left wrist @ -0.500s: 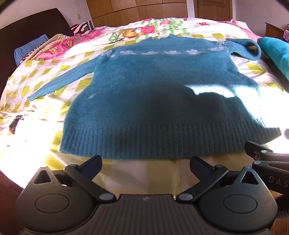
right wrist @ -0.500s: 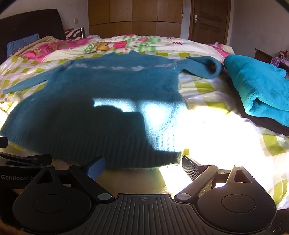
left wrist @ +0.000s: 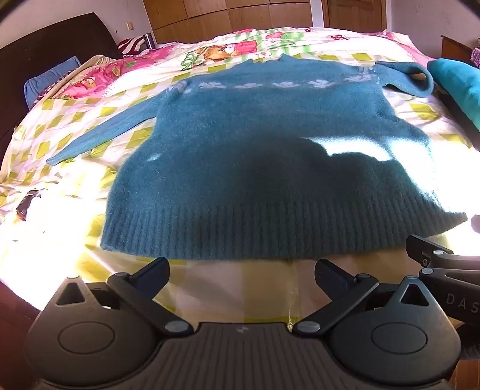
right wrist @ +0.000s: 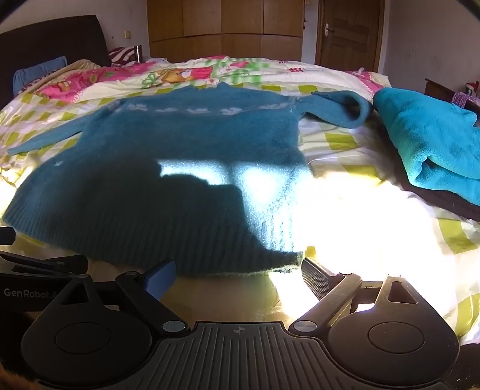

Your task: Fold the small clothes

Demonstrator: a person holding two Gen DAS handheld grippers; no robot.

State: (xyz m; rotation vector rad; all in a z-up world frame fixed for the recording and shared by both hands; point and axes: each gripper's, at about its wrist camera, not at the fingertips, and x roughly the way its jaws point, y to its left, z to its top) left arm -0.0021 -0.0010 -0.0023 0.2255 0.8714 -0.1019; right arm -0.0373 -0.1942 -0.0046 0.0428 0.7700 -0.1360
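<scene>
Sweater of fuzzy teal knit [left wrist: 264, 156] lies spread flat, hem toward the near edge, on the bed with the yellow-checked quilt [left wrist: 75, 126]. Its ribbed hem [left wrist: 270, 237] runs across just beyond the tools. A band of white motifs [left wrist: 285, 84] crosses the chest at the far end. The left sleeve [left wrist: 105, 135] stretches out straight to the left on the quilt, while the right sleeve [right wrist: 339, 111] is bent back on itself in a loop at the far right, close to a folded bright turquoise fleece [right wrist: 429, 144] that rests on something dark at the right side of the bed.

The left tool [left wrist: 241, 274] hangs just short of the hem's middle, its black fingers spread wide with nothing between them. The right tool [right wrist: 238, 274] sits at the sweater's near right corner, also spread wide and empty; its right finger lies just beside that corner, though whether it touches the knit cannot be told. Each tool shows at the edge of the other's view.

Strong sunlight washes out the near quilt, and dark shadows fall across the lower half of the sweater. At the far left stand a dark headboard [right wrist: 51, 36] and a blue pillow [right wrist: 39, 69]; wooden wardrobes [right wrist: 225, 27] and a wooden door [right wrist: 348, 33] line the far wall.
</scene>
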